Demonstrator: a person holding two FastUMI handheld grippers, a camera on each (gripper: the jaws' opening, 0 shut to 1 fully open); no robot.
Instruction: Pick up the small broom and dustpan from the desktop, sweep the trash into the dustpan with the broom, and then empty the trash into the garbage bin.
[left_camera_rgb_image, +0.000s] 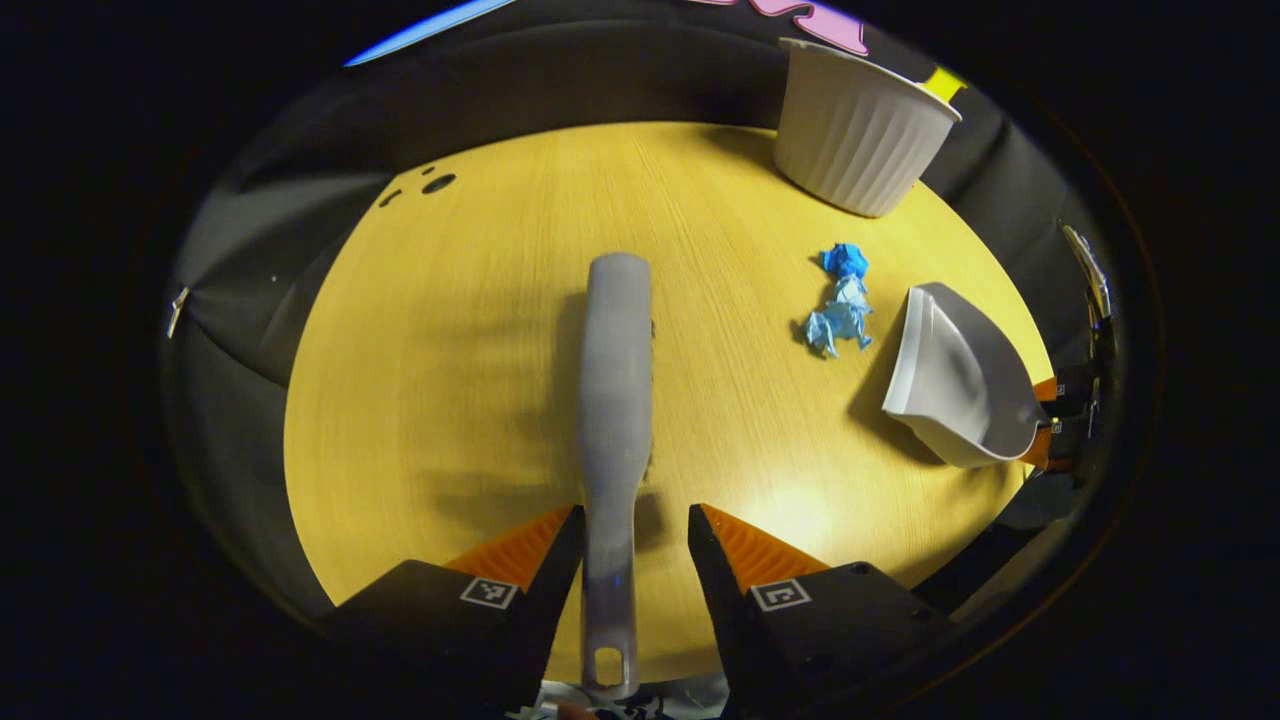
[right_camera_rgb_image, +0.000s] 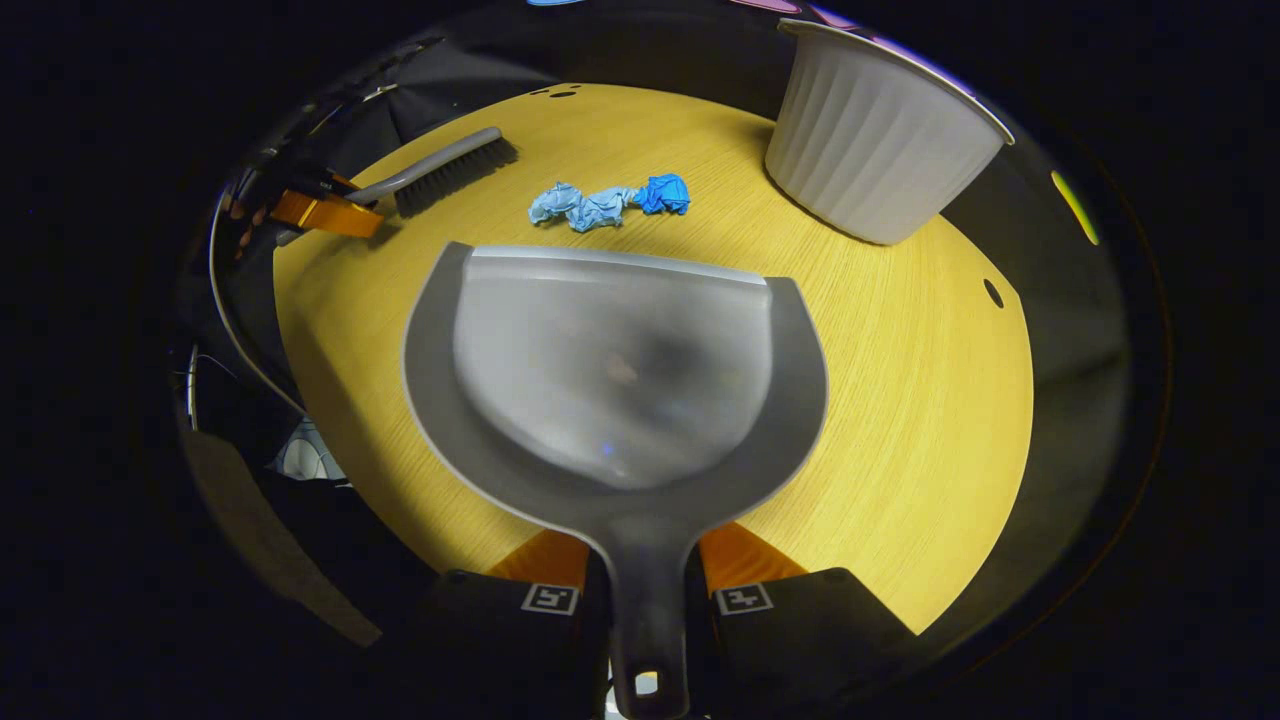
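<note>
The grey broom (left_camera_rgb_image: 615, 400) lies on the yellow round table (left_camera_rgb_image: 450, 350), its handle running back between my left gripper's (left_camera_rgb_image: 635, 520) orange fingers. That gripper is open: one finger is close to the handle and a gap shows on the other side. My right gripper (right_camera_rgb_image: 645, 560) is shut on the handle of the grey dustpan (right_camera_rgb_image: 620, 370), whose lip points at the blue crumpled paper (right_camera_rgb_image: 610, 205). In the left gripper view the dustpan (left_camera_rgb_image: 960, 380) sits tilted at the right, beside the paper (left_camera_rgb_image: 840, 300). In the right gripper view the broom (right_camera_rgb_image: 440, 165) shows far left.
A white ribbed garbage bin (left_camera_rgb_image: 860, 130) stands at the table's far edge, beyond the paper; it is also at the upper right in the right gripper view (right_camera_rgb_image: 880, 140). Small dark holes (left_camera_rgb_image: 437, 183) mark the tabletop near its far left edge. Black cloth surrounds the table.
</note>
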